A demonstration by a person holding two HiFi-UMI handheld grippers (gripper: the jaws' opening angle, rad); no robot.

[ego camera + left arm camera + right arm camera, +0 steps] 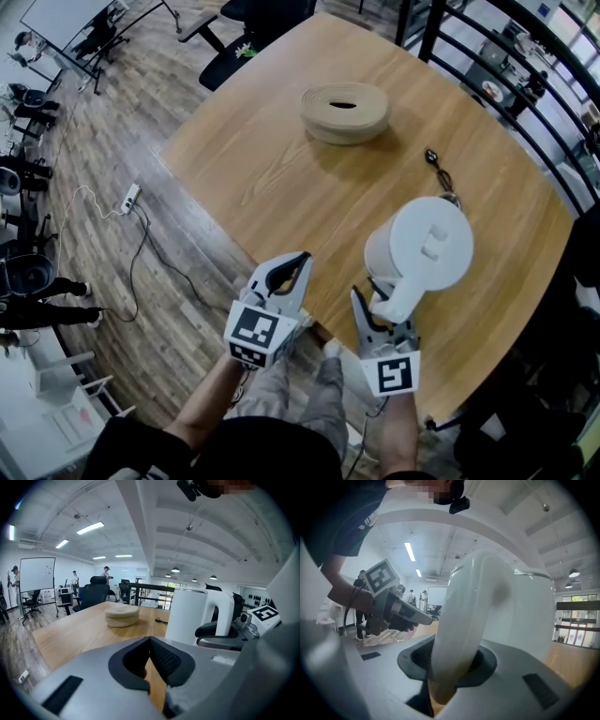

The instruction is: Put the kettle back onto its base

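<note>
1. pale wood worktop (281, 178), a large rounded slab that fills the middle of the head view, with plank floor (122, 141) past its left edge.
2. white kettle (427, 246), near the worktop's right side and close to the person. it stands upright with its lid facing up and its handle (457, 634) turned toward the person. whether its bottom sits on anything cannot be told.
3. tan ring (344, 112), flat on the far part of the worktop, well apart from the kettle.
4. right claw (380, 305), clamped on the kettle's handle, one jaw on each side of the white bar. the right forearm (398, 441) reaches straight out from the body, and the claw points away across the worktop, tipped a little downward.
5. left claw (292, 267), jaws drawn together at the tips with nothing between them. it hangs over the worktop's near edge, just left of the kettle and clear of it, angled gently down, with the left forearm (211, 408) bent in from the lower left.
6. black plug (432, 157), lying beyond the kettle, its cord (446, 183) trailing back toward the kettle.
</note>
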